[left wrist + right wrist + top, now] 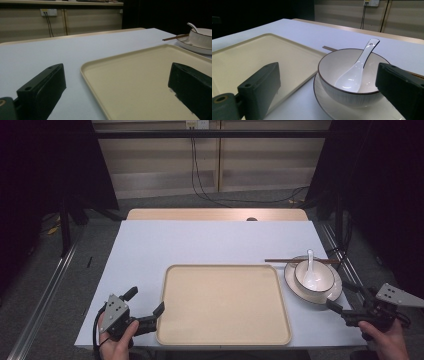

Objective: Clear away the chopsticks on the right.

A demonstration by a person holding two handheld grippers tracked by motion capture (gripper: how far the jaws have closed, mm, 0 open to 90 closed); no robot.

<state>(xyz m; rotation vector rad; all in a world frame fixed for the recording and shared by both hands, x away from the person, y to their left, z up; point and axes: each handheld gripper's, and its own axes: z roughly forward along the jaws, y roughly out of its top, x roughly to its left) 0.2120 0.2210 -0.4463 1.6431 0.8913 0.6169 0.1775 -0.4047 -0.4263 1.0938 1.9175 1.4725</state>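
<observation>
A beige tray (225,302) lies empty on the white table (200,240) near its front edge. To its right, a white bowl (327,279) with a dark rim sits on a white plate (292,280). A white ceramic spoon (311,270) rests in the bowl. Brown chopsticks (295,261) lie across the plate's far rim. My left gripper (147,298) is open at the tray's front left corner, its jaws either side of the tray (140,75) rim. My right gripper (342,295) is open just right of the plate, facing the bowl (329,82) and spoon (357,70).
A wooden strip (215,214) runs along the table's far edge, and behind it stands a pale shelf unit (210,165) with hanging cables. Dark curtains flank both sides. Bare tabletop stretches beyond the tray.
</observation>
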